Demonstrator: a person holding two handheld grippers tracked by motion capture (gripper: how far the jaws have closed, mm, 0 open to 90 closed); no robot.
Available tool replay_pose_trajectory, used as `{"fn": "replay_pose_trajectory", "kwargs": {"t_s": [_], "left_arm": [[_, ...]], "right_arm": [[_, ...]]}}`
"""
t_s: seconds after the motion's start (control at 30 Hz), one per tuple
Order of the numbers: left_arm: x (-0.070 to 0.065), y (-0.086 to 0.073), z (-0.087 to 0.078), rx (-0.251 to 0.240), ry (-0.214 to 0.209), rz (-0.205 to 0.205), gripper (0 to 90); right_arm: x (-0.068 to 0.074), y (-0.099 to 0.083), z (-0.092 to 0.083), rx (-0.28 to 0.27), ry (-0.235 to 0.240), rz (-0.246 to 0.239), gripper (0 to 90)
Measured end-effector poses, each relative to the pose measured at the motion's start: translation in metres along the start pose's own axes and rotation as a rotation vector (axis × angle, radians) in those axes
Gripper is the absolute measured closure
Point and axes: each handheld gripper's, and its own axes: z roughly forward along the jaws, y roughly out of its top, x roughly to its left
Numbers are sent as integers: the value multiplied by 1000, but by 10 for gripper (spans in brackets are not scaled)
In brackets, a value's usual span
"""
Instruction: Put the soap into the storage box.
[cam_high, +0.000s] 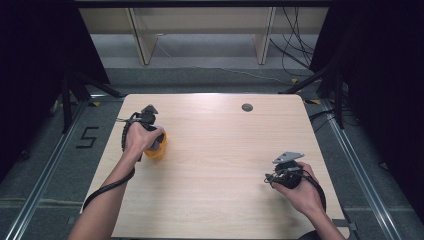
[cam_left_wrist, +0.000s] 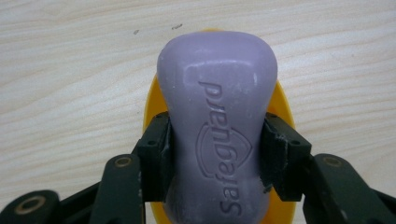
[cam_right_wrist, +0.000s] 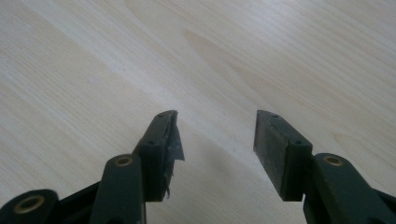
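Note:
A lilac bar of soap (cam_left_wrist: 217, 130), stamped "Safeguard", sits between the two black jaws of my left gripper (cam_left_wrist: 215, 140), which is shut on its narrow waist. Under the soap lies a yellow dish (cam_left_wrist: 283, 107); whether the soap rests in it or hovers just above I cannot tell. In the high view the left gripper (cam_high: 156, 142) is at the table's left, over the yellow dish (cam_high: 157, 152). My right gripper (cam_right_wrist: 215, 133) is open over bare wood, with nothing between its pads; in the high view the right gripper (cam_high: 272, 176) sits at the table's right front.
The light wooden table (cam_high: 220, 165) has a small round grey grommet (cam_high: 247, 107) near its far edge. Beyond the table are wooden shelving legs and loose cables on a grey floor. Black stands flank both far corners.

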Motion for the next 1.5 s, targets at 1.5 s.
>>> {"fn": "replay_pose_trajectory", "kwargs": {"t_s": [1.5], "left_arm": [[-2,0,0,-25,8,11,428]], "right_arm": [[0,0,0,0,0,-4,495]]}}
